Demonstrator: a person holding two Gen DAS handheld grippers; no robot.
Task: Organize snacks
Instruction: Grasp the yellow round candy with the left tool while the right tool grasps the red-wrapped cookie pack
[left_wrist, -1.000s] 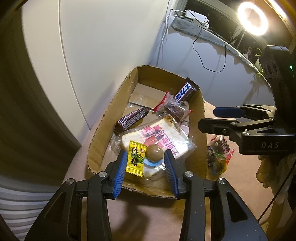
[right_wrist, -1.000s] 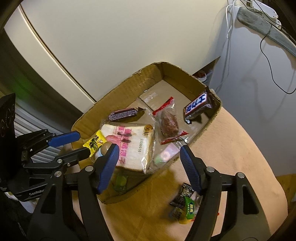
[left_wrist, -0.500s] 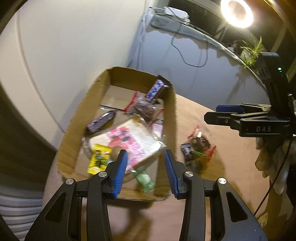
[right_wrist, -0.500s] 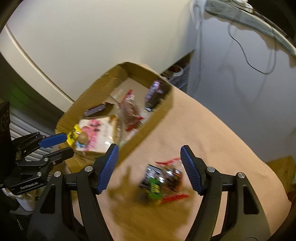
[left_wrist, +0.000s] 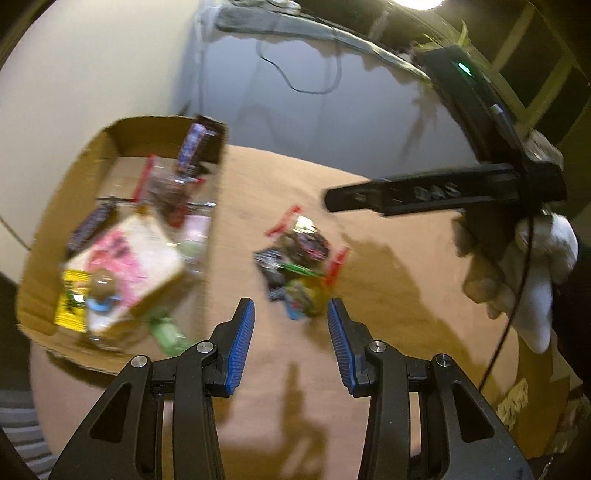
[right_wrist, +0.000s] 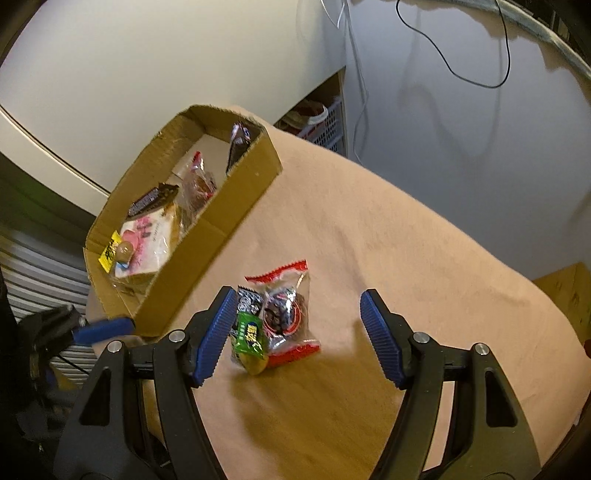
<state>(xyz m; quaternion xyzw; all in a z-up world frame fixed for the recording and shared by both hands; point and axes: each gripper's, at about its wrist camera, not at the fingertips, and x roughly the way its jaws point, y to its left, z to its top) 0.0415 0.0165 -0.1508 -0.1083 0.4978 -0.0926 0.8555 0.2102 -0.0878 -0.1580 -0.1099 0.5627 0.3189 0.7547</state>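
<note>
Snacks (right_wrist: 275, 319) lie heaped at lower centre of the right wrist view on the tan bench (right_wrist: 406, 240), right of the cardboard box (right_wrist: 207, 236). Right claw (right_wrist: 297, 332) gapes wide above them, empty. Left claw (left_wrist: 291, 341) stands partly open, empty, just below the heap.
</note>
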